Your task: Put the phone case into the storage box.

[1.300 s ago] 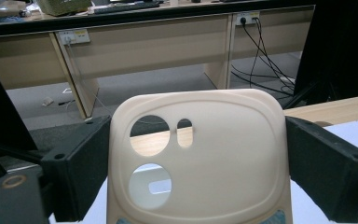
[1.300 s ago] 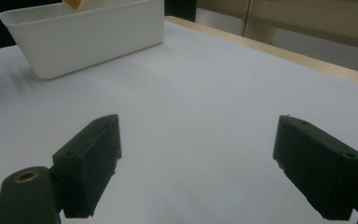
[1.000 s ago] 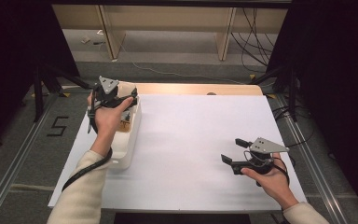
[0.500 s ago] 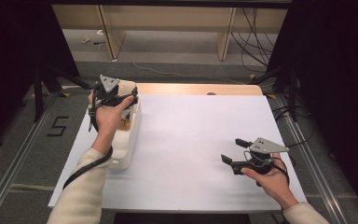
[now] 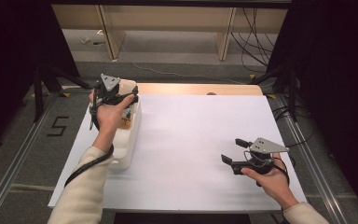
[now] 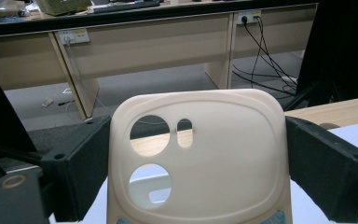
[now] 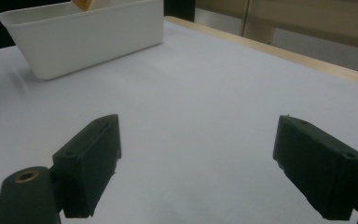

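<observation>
While the left tongs clamp a cream phone case by its two long edges, the case stands upright between the jaws, raised over the far end of the white bin at the left of the bench. In the left gripper view its camera cut-outs face the lens, and the side grip leaves the broad back free, which would suit lifting it clear of the bin or handing it across. Something orange-brown shows above the bin's rim in the right gripper view, though I cannot tell what it is. Over the bare white sheet, well apart from the bin, the right tongs hover low with jaws spread wide and nothing between them. They point toward the bin, so by my reading they wait to receive the case or steady it once it comes over.
</observation>
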`<state>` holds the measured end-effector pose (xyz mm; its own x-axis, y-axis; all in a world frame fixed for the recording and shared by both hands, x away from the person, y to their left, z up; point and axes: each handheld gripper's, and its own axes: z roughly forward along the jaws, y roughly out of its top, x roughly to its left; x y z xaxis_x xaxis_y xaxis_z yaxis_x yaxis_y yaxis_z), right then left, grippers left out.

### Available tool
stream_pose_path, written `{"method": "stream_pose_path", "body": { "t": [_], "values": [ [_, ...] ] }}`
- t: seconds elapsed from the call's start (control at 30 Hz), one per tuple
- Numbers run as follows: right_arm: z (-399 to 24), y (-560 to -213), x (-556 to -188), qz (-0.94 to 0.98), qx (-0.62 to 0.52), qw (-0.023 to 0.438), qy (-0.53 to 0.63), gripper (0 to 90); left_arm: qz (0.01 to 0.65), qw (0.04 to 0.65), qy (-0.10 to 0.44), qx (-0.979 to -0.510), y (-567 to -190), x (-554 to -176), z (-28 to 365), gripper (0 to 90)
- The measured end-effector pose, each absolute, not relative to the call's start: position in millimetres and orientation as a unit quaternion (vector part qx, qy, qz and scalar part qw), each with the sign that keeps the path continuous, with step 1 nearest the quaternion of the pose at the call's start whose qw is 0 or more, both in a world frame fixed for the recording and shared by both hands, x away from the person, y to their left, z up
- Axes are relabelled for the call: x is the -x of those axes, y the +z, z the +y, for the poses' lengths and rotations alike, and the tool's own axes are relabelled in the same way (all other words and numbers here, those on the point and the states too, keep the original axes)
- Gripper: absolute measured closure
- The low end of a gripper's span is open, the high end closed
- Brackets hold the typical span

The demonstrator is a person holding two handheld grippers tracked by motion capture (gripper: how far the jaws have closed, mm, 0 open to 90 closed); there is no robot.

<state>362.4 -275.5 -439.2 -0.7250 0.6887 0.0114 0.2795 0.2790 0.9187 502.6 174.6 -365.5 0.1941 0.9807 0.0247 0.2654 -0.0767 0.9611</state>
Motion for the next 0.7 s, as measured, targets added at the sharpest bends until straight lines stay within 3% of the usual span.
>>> {"method": "stream_pose_path", "body": {
  "t": [0.7],
  "values": [
    [-275.3, -439.4, -362.6, 0.774, -0.312, 0.199, 0.514, 15.9, 0.499, 0.458, 0.392, -0.622, -360.3, -511.5, 172.6, 10.9]
  ]
}}
